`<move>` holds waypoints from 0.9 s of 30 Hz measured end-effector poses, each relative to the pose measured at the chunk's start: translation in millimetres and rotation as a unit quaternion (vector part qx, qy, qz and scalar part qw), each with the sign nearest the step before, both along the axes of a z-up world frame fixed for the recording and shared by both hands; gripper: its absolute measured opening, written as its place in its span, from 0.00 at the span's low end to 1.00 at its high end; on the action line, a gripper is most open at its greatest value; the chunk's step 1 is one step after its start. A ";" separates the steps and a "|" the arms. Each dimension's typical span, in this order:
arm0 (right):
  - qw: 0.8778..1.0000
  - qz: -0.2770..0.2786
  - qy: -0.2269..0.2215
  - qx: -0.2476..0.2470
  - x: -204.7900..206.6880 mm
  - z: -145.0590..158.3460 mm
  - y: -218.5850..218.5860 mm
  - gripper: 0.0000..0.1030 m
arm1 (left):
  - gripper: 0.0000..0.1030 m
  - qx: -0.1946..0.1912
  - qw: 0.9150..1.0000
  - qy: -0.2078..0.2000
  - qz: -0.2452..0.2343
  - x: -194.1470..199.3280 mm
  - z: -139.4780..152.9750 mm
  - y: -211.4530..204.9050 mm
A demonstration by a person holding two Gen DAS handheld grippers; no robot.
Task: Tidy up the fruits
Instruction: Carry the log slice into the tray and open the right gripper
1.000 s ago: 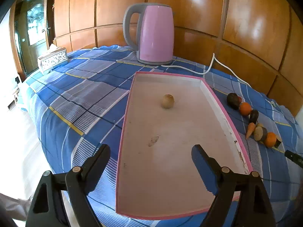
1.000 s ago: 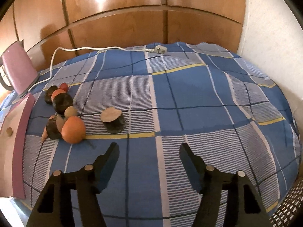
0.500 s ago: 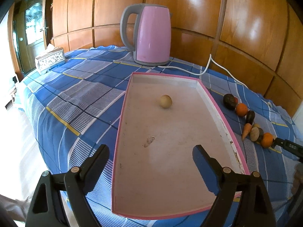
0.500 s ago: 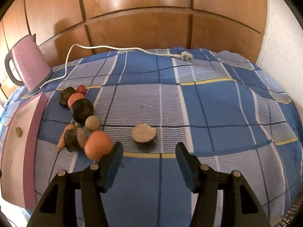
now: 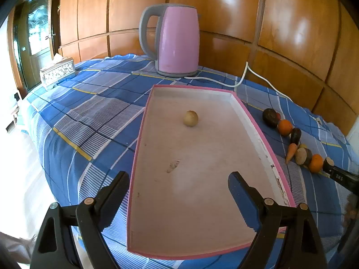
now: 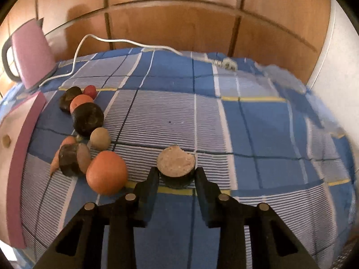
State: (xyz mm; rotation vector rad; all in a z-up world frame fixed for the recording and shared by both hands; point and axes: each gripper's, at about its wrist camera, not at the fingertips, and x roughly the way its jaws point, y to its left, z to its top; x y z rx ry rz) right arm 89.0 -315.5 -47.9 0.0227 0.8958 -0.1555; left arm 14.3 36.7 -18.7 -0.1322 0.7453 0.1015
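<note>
Grip on the cut fruit piece: seat it before lifting

Tray, pink-rimmed, serves as the reference. It lies on the blue checked cloth and holds one pale round fruit toward its far end. Left gripper hovers over the near end of the tray, jaws wide, nothing between them.

Right of the tray, a row of fruit lies on the cloth: a dark one, a small tan ball, an orange and others. Further right of the tray, apart from that row, sits the cut fruit piece, flat pale face up. Right gripper has just been closing its jaws and now brackets this piece closely on both sides; contact looks made or nearly so, judged from the right wrist view.

Recommendation: confirm both pads bear on the dark rind below the cut face. Lift straight up and clear the orange just beside it before swinging toward the tray.
</note>
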 end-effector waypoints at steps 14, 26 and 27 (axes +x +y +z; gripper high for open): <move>0.998 0.036 -0.050 -0.024 -29.4 22.6 24.4 0.32 | 0.87 -0.005 1.000 -0.008 0.007 -7.2 7.7 4.2; 0.993 0.083 -0.078 0.000 -48.0 45.1 53.5 0.32 | 0.89 -0.007 0.999 -0.020 0.037 -11.4 18.7 22.4; 0.992 0.095 -0.079 0.001 -48.1 47.1 60.8 0.32 | 0.89 -0.006 0.999 -0.020 0.039 -11.4 19.4 24.1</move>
